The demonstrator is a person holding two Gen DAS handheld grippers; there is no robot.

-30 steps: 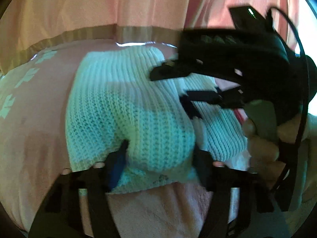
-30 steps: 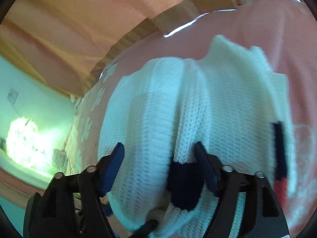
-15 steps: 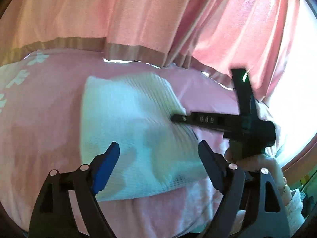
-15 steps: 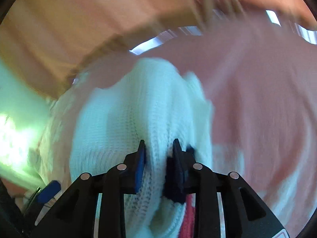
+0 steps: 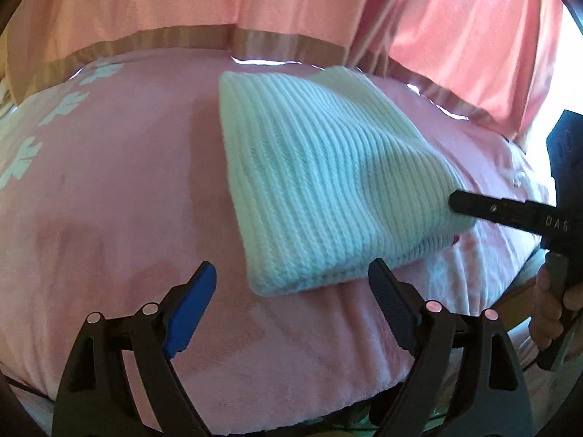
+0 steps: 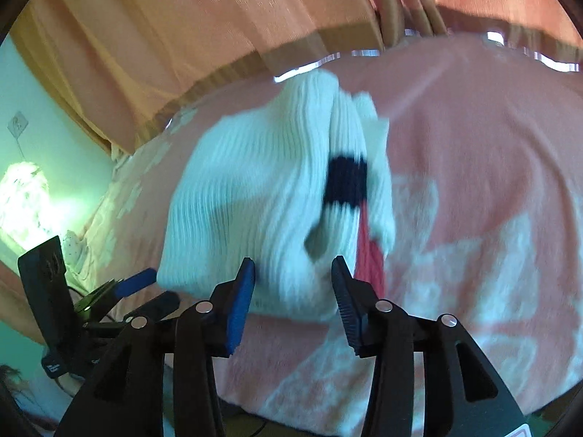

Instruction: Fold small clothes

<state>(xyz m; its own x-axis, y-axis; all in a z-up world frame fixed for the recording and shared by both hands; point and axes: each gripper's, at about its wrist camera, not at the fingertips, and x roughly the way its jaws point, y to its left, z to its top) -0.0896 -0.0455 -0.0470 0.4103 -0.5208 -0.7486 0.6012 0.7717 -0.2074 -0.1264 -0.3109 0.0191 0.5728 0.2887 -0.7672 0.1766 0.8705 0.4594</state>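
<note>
white knit sweater [image 5: 320,185], one, folded on pink blanket [image 5: 109,196]. left gripper [image 5: 291,291] jaws just opened wide, empty, at its near edge. right gripper [image 6: 293,284] jaws just reopened, pads clear of knit. curtain [image 5: 255,3] behind.

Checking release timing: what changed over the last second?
Both tongs let go of the white knit sweater. Left tongs have just opened and backed off its near edge; right tongs pinched the striped fold, then have just reopened, empty. The sweater now lies folded. Pink blanket and curtain unchanged.
</note>
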